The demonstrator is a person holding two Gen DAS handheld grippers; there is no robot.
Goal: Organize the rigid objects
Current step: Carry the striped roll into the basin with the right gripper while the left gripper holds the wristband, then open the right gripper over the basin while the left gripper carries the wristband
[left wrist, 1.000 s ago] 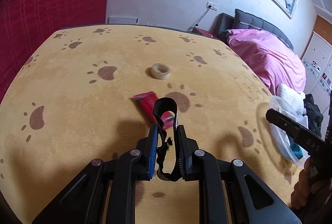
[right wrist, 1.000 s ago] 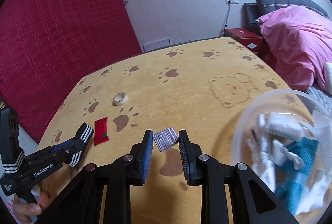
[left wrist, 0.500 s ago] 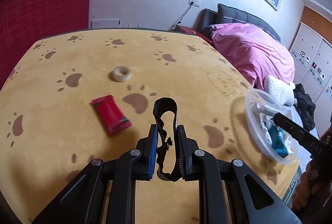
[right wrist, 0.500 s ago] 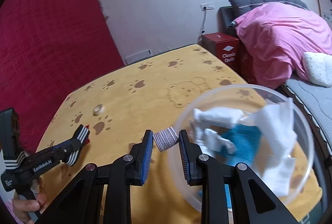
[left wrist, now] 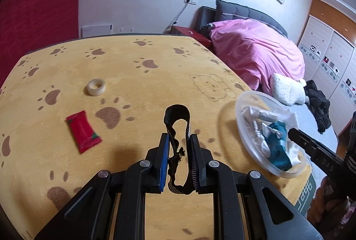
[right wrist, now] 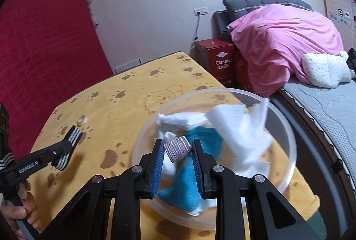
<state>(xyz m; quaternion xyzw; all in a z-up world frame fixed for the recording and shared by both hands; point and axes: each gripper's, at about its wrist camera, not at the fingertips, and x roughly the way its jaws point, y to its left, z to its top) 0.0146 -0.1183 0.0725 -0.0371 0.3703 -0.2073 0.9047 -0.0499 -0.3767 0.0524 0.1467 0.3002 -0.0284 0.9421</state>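
The likeliest slip is at the release: the right gripper hangs over the clear bowl, which sits at the table's right edge near the bed and is already heaped with white cloths and a teal one, so the small grey block could bounce off the pile or nudge the light bowl toward the edge. Its jaws are narrowly parted, pressed on both sides of that block. The left gripper hangs above the near middle of the table, jaws almost closed on a black strap whose loop stands up between them; being limp, it may snag on the pads when let go. A red packet and a tape roll lie toward the left edge, well apart from the bowl.
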